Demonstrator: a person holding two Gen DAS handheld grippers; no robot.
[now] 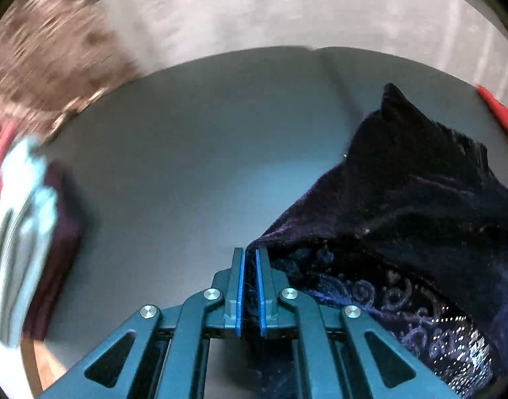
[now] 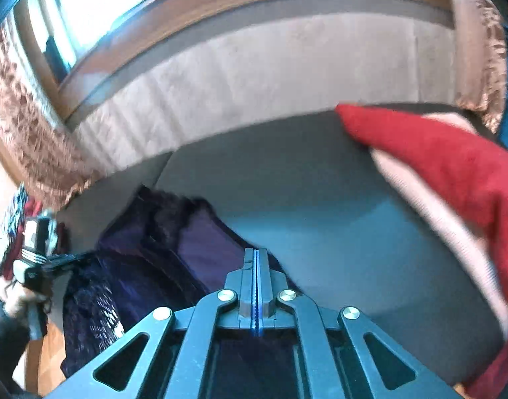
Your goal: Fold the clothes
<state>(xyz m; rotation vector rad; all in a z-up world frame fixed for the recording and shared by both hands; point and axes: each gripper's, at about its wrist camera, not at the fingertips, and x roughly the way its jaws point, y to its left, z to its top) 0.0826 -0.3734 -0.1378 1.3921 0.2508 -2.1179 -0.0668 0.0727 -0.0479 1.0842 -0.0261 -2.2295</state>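
Left gripper (image 1: 250, 252) is clamped on an edge of the dark purple embroidered garment (image 1: 403, 206), which lies draped across the grey table (image 1: 194, 166), while the right gripper (image 2: 256, 253) is fully clenched over the same garment (image 2: 147, 252), a red cloth (image 2: 453, 166) lying to its right.

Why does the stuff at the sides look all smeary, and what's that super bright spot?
Left wrist view: the folded clothes at the left edge are streaked by motion blur, while the dark velvet garment stays fairly sharp. Right wrist view: the window is washed out white by glare, and the fisheye lens bends straight edges.
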